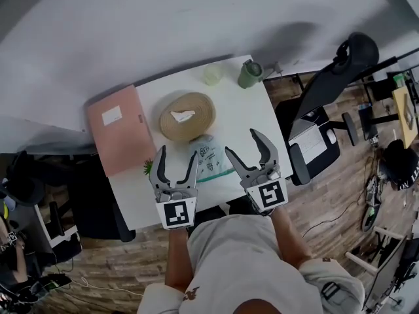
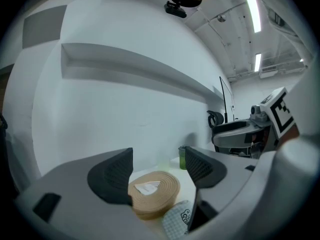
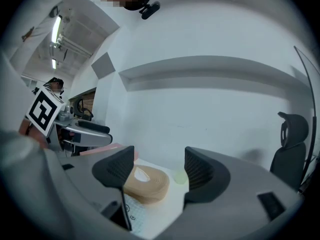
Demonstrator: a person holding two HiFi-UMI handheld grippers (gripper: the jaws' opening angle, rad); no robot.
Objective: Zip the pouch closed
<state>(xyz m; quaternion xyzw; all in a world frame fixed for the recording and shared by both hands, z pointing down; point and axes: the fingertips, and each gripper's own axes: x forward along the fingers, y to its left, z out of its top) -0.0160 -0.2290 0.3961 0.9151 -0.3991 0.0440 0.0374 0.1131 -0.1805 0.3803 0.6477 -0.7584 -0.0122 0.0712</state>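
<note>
Left gripper (image 1: 178, 152), right gripper (image 1: 240, 141): my fingers open, empty, flanking one pouch (image 1: 213, 161); one basket (image 1: 186, 115) mid-worktop (image 1: 242, 120).

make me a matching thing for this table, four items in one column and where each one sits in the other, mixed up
Things
1. pouch
2. pink folder
3. woven basket
4. dark green cup

Places
A. far right corner of the table
B. along the table's left side
C. middle of the table, with a white slip inside it
D. closest to the table's near edge

Pairs: 1-D, 2-B, 3-C, 4-A
</note>
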